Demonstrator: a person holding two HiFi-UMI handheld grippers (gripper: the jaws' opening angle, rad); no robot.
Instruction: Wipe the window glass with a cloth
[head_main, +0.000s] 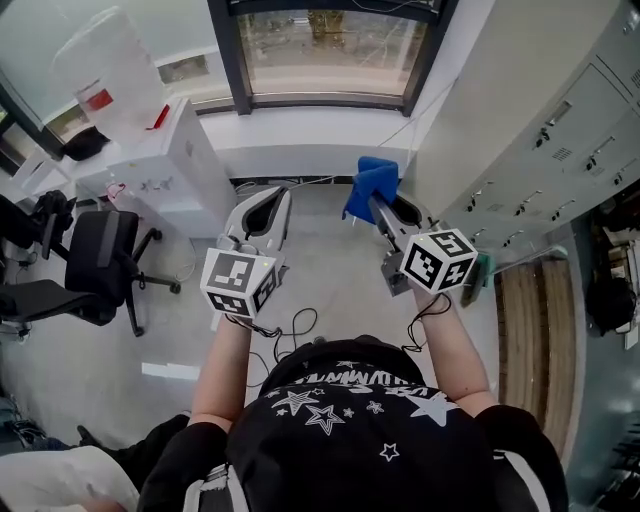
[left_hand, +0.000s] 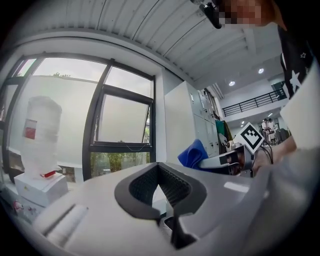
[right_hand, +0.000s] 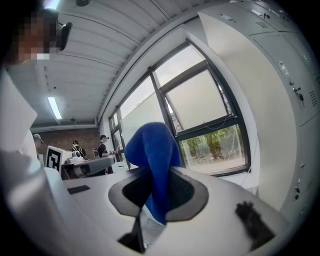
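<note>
left claw (left_hand: 159, 169) pressed together, empty | right claw (right_hand: 161, 172) pinching blue cloth (right_hand: 152, 145) | bottle label (left_hand: 31, 131) red, unreadable

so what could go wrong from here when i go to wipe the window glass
The blue cloth is only pinched by a fold in the jaws of the right gripper, with most of it bunched beyond them; dragging it over the window glass might pull it free.
On the floor just ahead of the person, black cables loop, so stepping toward the window could snag them.
</note>
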